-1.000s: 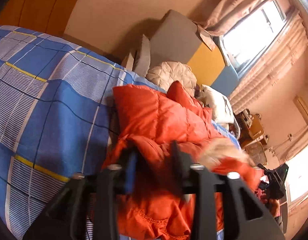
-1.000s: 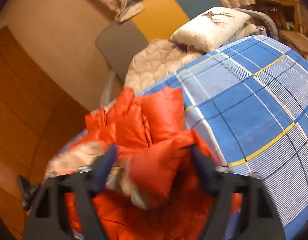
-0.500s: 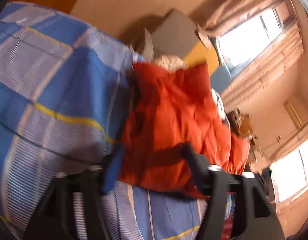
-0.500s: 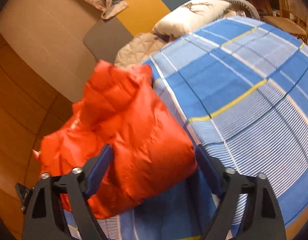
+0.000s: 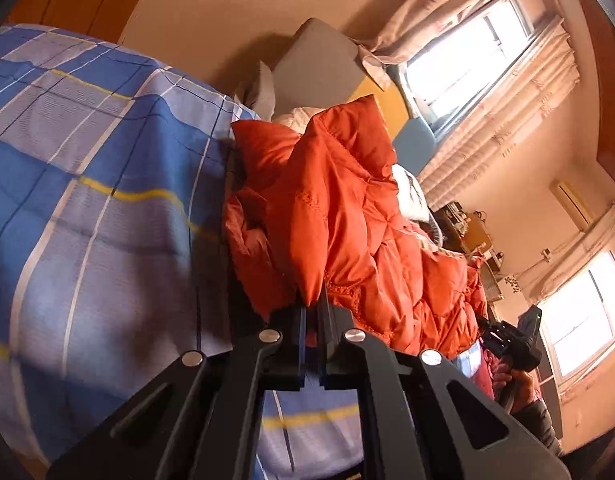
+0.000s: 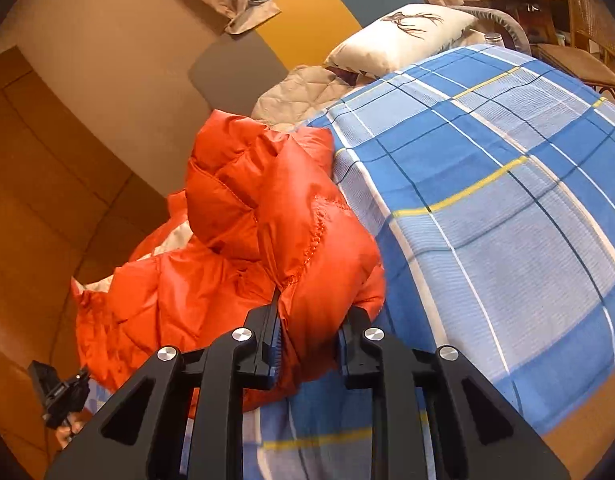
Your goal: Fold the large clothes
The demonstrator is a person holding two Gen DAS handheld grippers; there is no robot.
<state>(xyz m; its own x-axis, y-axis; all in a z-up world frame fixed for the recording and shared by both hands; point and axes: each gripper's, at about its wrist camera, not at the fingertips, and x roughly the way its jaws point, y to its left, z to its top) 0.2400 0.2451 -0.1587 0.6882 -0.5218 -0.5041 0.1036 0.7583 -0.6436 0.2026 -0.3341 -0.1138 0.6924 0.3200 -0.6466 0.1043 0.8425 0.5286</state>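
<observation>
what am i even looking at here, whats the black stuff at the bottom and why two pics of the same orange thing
There is no robot arm here. A person holds a two-finger gripper in each hand, and each gripper carries a fisheye camera that looks along its fingers. That is why the black metal fills the bottom of both pictures and the room looks bent.

One picture is from the left gripper, the other from the right gripper. Both look at one orange puffer jacket, which lies bunched on a bed with a blue checked sheet.

The left gripper is closed tight on a fold of the jacket. The right one has a thicker bunch of it pinched between its fingers. At the head of the bed lies a white pillow. The job is to fold the jacket.
</observation>
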